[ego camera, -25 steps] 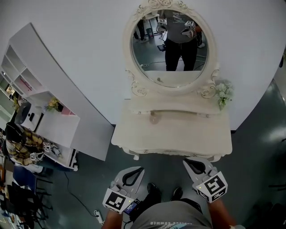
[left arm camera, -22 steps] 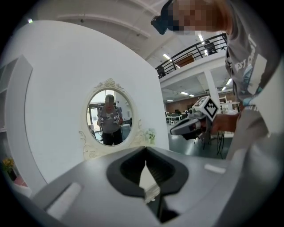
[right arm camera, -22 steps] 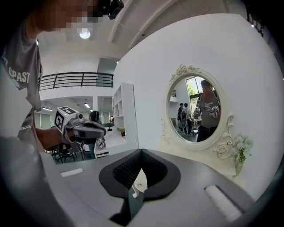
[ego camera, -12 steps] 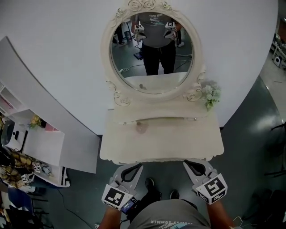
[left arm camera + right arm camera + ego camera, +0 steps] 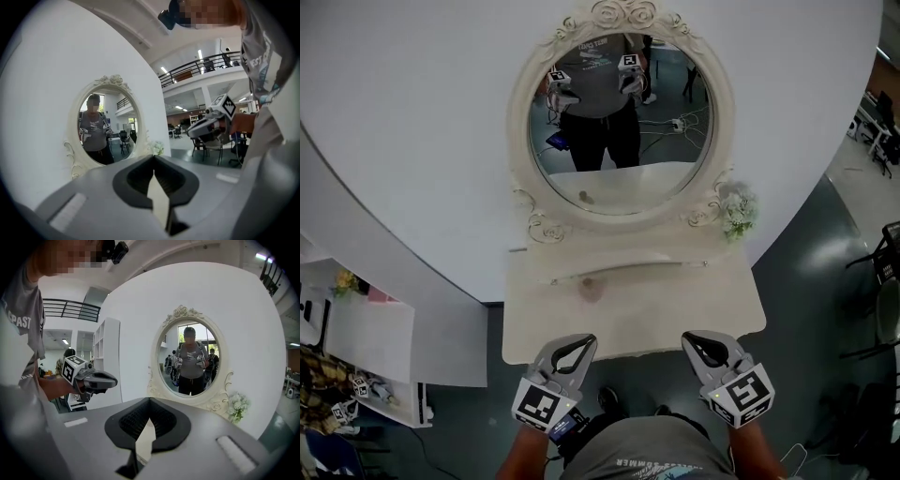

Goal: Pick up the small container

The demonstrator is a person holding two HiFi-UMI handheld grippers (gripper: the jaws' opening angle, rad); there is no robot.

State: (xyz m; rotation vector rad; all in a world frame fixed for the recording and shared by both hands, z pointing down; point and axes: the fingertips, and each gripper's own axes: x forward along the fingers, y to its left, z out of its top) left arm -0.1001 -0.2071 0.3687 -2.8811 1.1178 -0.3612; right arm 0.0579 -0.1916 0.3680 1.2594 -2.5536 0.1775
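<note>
The small container (image 5: 590, 289), a little pale jar, stands on the cream dressing table (image 5: 694, 300), left of its middle and just in front of the raised back ledge. My left gripper (image 5: 586, 339) hangs over the table's front edge, straight in front of the jar and well short of it, jaws shut and empty. My right gripper (image 5: 691, 337) is level with it, further right, also shut on nothing. In the left gripper view my own tips (image 5: 153, 157) meet and hide the table top. The right gripper view shows closed tips (image 5: 150, 399) too. Neither gripper view shows the jar.
An oval mirror (image 5: 623, 122) in an ornate cream frame rises behind the table and reflects the person and the jar. White flowers (image 5: 738, 211) sit at the back right corner. A white shelf unit (image 5: 356, 328) stands at the left, a chair (image 5: 886, 262) at the far right.
The table and mirror have slid toward the middle of the head view and nearer. Both grippers now reach the table's front edge. Their jaws have stayed shut.
</note>
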